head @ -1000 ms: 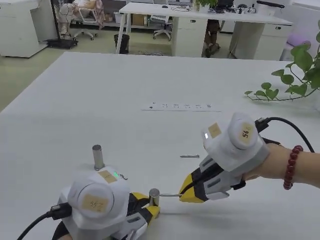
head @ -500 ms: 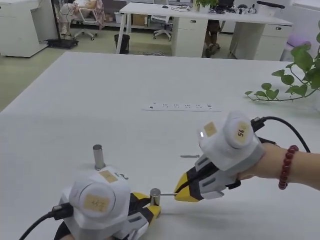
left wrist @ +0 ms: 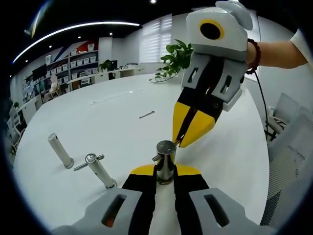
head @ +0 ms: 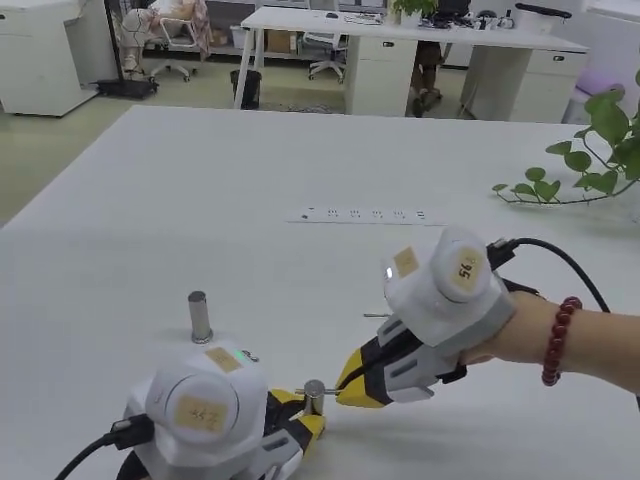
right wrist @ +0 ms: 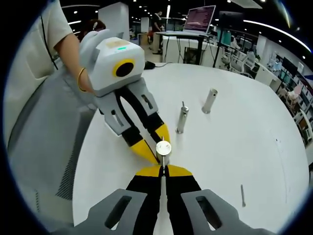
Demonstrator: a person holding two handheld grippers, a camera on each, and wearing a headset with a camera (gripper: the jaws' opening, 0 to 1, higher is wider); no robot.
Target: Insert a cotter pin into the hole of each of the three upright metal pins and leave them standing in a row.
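Upright: near pin [left wrist: 165, 164], middle pin [left wrist: 101, 172], both cottered; far pin [left wrist: 59, 150] bare; spare cotter pin [left wrist: 146, 114] lying flat.

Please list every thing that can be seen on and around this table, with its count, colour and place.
held metal pin: one, silver, upright between the left jaws
fitted metal pin: one, silver, upright, cotter pin already through it
bare metal pin: one, silver, upright, farthest along the row
gripped cotter pin: one, silver, entering the held metal pin
loose cotter pin: one, silver, flat on the table
power strip: one, white, mid-table
plant: one, green, far right
table: one, white
left hand-held gripper: white, yellow-black jaws, holding a pin
right hand-held gripper: same colours, closed on a cotter pin
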